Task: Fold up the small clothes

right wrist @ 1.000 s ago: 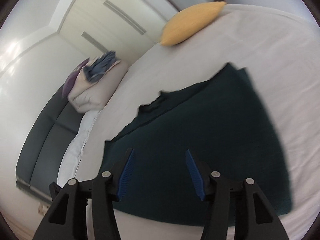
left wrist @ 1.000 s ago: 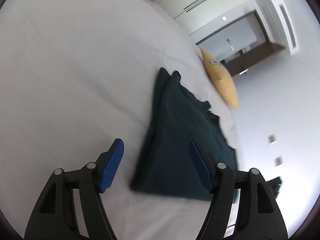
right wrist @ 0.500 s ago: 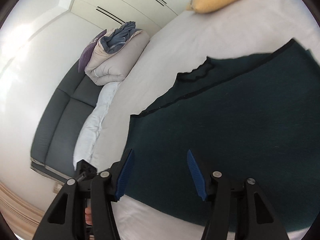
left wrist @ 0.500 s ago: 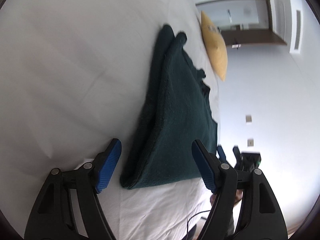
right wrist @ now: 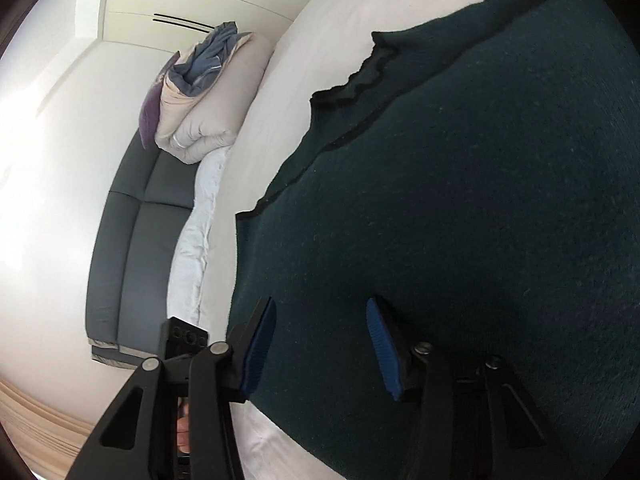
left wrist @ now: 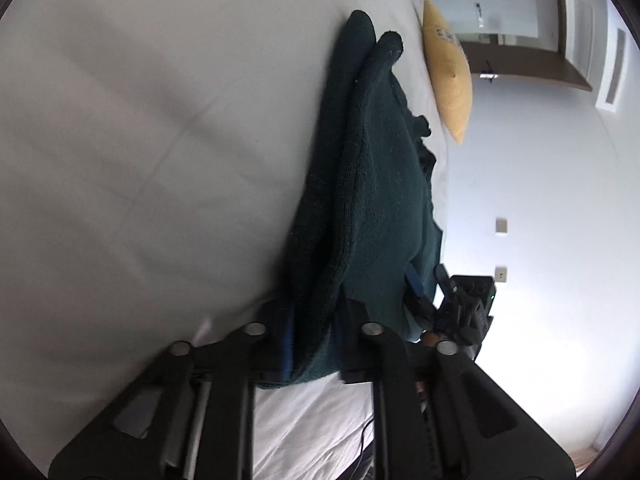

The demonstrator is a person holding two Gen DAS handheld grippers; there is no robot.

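A dark green knit garment (left wrist: 372,184) lies folded in layers on the white bed (left wrist: 140,140). My left gripper (left wrist: 314,336) is shut on the garment's near corner, with the cloth pinched between the blue pads. In the right wrist view the garment (right wrist: 460,200) fills most of the frame, its black-trimmed edge toward the upper left. My right gripper (right wrist: 322,348) is open, its blue pads (right wrist: 382,348) low over the garment's near edge with cloth between them. The right gripper also shows in the left wrist view (left wrist: 448,304) at the garment's far side.
A yellow pillow (left wrist: 446,68) lies on the bed beyond the garment. A folded beige duvet with blue cloth on top (right wrist: 200,96) sits at the bed's far end. A dark grey sofa (right wrist: 128,232) stands beside the bed. A white wall is at the right.
My left gripper has moved forward onto the garment's corner and closed on it. My right gripper has dropped lower over the garment's near edge and stayed open.
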